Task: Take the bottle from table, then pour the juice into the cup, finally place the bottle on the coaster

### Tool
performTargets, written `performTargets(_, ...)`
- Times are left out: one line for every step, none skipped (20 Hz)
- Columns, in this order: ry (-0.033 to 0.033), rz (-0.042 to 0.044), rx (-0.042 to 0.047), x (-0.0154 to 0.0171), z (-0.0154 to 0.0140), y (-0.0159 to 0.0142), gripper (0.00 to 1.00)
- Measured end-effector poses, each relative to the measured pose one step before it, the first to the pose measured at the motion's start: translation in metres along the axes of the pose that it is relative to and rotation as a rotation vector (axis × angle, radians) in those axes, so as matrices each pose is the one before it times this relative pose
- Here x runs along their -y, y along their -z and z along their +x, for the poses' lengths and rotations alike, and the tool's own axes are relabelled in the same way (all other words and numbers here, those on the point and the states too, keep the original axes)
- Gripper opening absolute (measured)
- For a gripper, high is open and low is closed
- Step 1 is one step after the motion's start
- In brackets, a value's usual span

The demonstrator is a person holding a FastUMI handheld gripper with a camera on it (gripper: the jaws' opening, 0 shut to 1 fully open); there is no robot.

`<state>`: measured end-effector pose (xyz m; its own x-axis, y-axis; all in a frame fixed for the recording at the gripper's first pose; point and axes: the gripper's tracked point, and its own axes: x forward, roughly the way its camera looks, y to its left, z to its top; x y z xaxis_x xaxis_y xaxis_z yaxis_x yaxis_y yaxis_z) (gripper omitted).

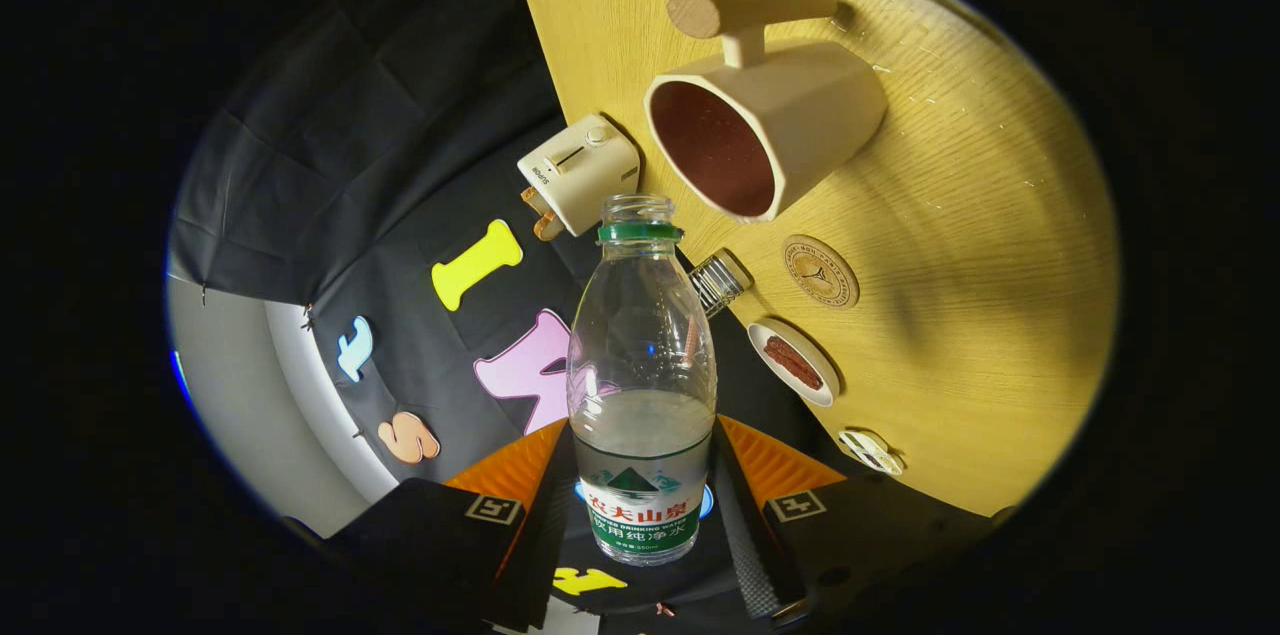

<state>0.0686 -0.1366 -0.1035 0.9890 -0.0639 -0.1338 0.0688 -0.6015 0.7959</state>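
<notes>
My gripper [640,475] is shut on a clear plastic bottle [640,355] with a green neck ring and a green label, one finger pressing each side of its lower half. The cap is off, and pale liquid fills roughly the lower third. The wooden table [980,215] appears rolled sideways in my view, so the bottle is leaning over. Its open mouth sits just short of the rim of a cream cup [765,125] with a dark red inside and a wooden handle. A round wooden coaster [820,271] lies on the table beyond the fingers, beside the cup.
A small white plate [795,362] with a reddish-brown piece of food lies near the coaster. A cream toaster [578,173] stands at the table's edge behind the bottle's neck. A ribbed metal object [718,282] is beside the bottle's shoulder, and a small white item [870,450] is near the table's edge.
</notes>
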Motion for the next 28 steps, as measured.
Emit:
performTargets(-0.00214, -0.00299, 0.00408, -0.00034, 0.00018, -0.00188, 0.74)
performTargets(-0.00138, -0.00348, 0.00439, -0.00126, 0.00076, -0.00082, 0.74)
performTargets(-0.00190, -0.00503, 0.00557, 0.00042, 0.00025, -0.00135, 0.74)
performTargets(-0.00022, -0.00795, 0.00579, 0.00049, 0.00065, 0.00010, 0.74)
performTargets(-0.00065, -0.01105, 0.00517, 0.00068, 0.00064, 0.00000, 0.74)
performTargets(-0.00306, -0.01973, 0.00305, 0.00033, -0.00130, 0.00037, 0.74)
performTargets(-0.00246, -0.03463, 0.00349, -0.00032, 0.00029, -0.00133, 0.74)
performTargets(-0.00486, -0.04431, 0.00415, -0.00049, -0.00061, 0.00083, 0.74)
performTargets(0.00203, -0.05258, 0.00366, 0.00150, -0.00024, 0.00029, 0.74)
performTargets(-0.00102, -0.05461, 0.00250, 0.00082, -0.00060, 0.00157, 0.74)
performTargets(-0.00349, -0.05114, 0.00055, 0.00006, 0.00032, 0.00055, 0.74)
performTargets(-0.00471, -0.04899, -0.00035, -0.00049, 0.00009, 0.00148, 0.74)
performTargets(-0.00536, -0.05052, -0.00092, 0.00000, -0.00014, 0.00212, 0.74)
performTargets(-0.00268, -0.05708, -0.00352, 0.00124, -0.00023, 0.00345, 0.74)
performTargets(-0.00663, -0.06384, -0.00206, 0.00014, -0.00045, 0.00246, 0.74)
performTargets(-0.00842, -0.06809, -0.00161, -0.00120, 0.00000, 0.00373, 0.74)
performTargets(-0.00796, -0.07261, -0.00117, -0.00093, 0.00064, 0.00331, 0.73)
performTargets(-0.00860, -0.07671, -0.00462, -0.00277, 0.00020, 0.00435, 0.74)
performTargets(-0.00073, -0.08109, -0.00129, -0.00193, 0.00187, 0.00291, 0.74)
performTargets(-0.00429, -0.08294, -0.00016, -0.00231, 0.00127, 0.00245, 0.74)
performTargets(-0.00260, -0.08584, 0.00544, -0.00214, 0.00089, 0.00086, 0.74)
performTargets(0.00055, -0.09100, 0.00884, -0.00238, 0.00136, -0.00016, 0.74)
performTargets(0.00268, -0.09187, 0.01352, -0.00180, 0.00181, -0.00270, 0.74)
performTargets(0.00299, -0.09509, 0.01752, -0.00328, 0.00017, -0.00325, 0.74)
performTargets(0.00930, -0.09784, 0.01835, -0.00028, 0.00118, -0.00284, 0.74)
performTargets(0.00740, -0.09817, 0.02141, -0.00317, 0.00184, -0.00117, 0.74)
performTargets(0.01112, -0.10299, 0.02119, -0.00095, 0.00407, -0.00352, 0.74)
performTargets(0.00942, -0.10007, 0.02187, -0.00129, 0.00287, -0.00331, 0.74)
